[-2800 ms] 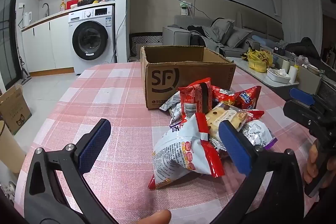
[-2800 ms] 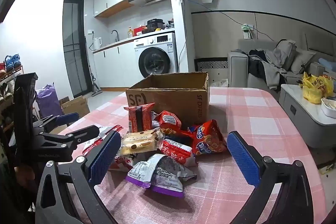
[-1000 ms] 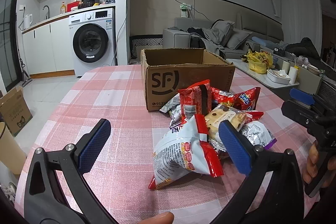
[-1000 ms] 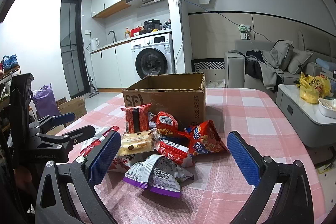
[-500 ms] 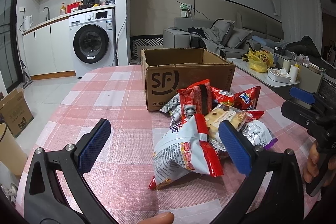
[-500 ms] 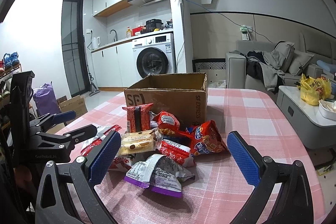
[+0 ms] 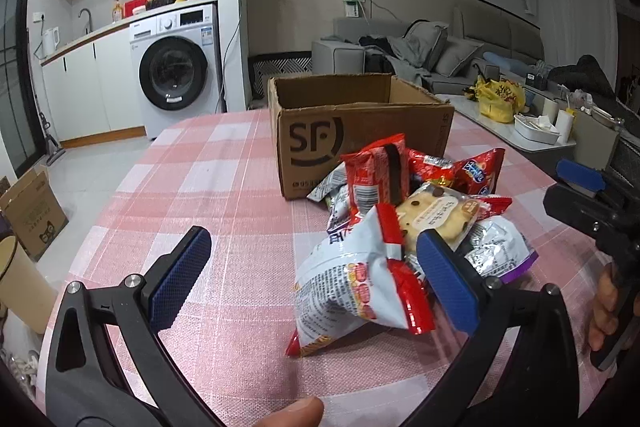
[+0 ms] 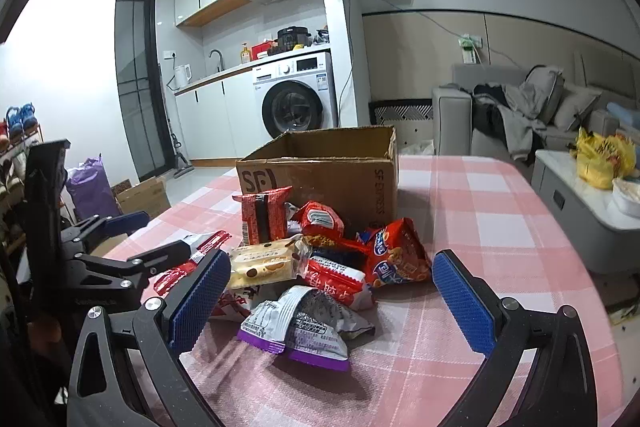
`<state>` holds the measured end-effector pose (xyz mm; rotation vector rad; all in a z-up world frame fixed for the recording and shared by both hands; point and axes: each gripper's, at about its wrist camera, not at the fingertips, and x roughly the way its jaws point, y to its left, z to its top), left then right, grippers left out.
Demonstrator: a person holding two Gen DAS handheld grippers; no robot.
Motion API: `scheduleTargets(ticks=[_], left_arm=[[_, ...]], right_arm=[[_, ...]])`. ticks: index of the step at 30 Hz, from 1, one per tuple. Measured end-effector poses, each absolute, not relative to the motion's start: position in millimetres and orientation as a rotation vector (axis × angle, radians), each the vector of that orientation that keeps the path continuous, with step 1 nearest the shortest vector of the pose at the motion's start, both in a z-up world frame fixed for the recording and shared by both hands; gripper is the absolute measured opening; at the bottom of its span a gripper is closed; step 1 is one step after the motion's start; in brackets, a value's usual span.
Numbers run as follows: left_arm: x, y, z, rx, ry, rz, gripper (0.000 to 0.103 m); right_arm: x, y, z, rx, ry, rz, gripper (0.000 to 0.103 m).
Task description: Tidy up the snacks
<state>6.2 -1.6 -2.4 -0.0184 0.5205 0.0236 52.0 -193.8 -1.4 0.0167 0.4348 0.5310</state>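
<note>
Nothing moved; both tongs (image 7: 312, 279) (image 8: 330, 291) level, wide open, facing snack pile (image 8: 312, 259).

Pink-check table (image 7: 224, 187): cardboard box (image 7: 360, 131), snack pkts (image 8: 320, 267) heaped beside.

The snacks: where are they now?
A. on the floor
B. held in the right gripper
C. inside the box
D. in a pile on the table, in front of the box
D: the snacks lie heaped on the table before the box, and both grippers are open and hold nothing.
</note>
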Motion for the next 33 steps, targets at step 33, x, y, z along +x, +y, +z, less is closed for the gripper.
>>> scheduleTargets(ticks=[33], left_arm=[[50,15,-37,-0.132,0.774,-0.099,0.093]], right_arm=[[108,-146,-47,-0.057,0.816,0.63,0.103]])
